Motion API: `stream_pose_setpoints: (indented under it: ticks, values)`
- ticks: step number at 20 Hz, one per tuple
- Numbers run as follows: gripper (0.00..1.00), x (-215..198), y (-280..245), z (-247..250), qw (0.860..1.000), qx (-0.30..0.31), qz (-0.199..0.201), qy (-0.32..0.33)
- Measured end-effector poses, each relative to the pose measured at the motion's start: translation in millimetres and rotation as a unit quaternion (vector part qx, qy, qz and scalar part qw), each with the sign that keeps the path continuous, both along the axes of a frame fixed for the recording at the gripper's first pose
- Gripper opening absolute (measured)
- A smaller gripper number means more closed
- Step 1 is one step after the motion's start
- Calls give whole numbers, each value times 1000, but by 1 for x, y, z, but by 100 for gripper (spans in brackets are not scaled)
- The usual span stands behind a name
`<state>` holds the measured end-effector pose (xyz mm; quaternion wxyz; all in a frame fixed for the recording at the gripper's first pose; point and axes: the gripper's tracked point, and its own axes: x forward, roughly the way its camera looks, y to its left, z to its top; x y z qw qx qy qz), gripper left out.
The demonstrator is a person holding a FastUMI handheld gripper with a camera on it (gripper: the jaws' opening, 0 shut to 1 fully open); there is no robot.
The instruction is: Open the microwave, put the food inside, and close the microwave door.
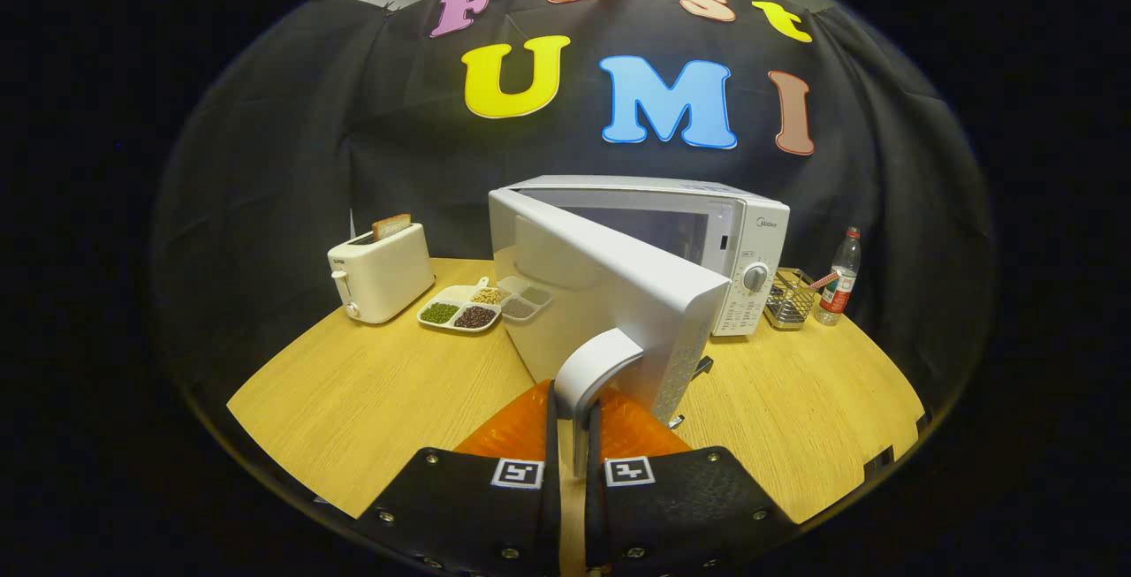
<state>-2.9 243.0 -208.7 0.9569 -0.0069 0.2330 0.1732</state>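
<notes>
A white microwave (724, 228) stands at the back of the wooden table (371, 391). Its door (601, 294) is swung wide out toward me, and the dark cavity shows behind it. My gripper (573, 440) is shut on the door's curved white handle (594, 367), with the lower end of the handle pinched between both fingers. An orange ribbed object (517, 431) lies on the table just under the fingers and the door edge; it is partly hidden, and I cannot tell what it holds.
Left of the microwave stands a white toaster (382, 275) with a slice of bread in it. Beside it lies a divided dish (459, 307) of beans. A wire basket (789, 299) and a plastic bottle (839, 281) stand to the microwave's right.
</notes>
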Motion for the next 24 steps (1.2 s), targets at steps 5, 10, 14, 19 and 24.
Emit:
stream_pose_setpoints:
  ticks: [5, 10, 14, 19, 24]
  values:
    - [15, -26, 34, -6, 1000, 4, 16, 22]
    - [15, -49, 63, -14, 998, -5, 47, 34]
    - [16, -55, 74, -14, 998, -14, 47, 31]
    - [16, -79, 106, -6, 995, 15, 86, 41]
    - [17, -101, 142, 15, 983, 62, 170, 41]
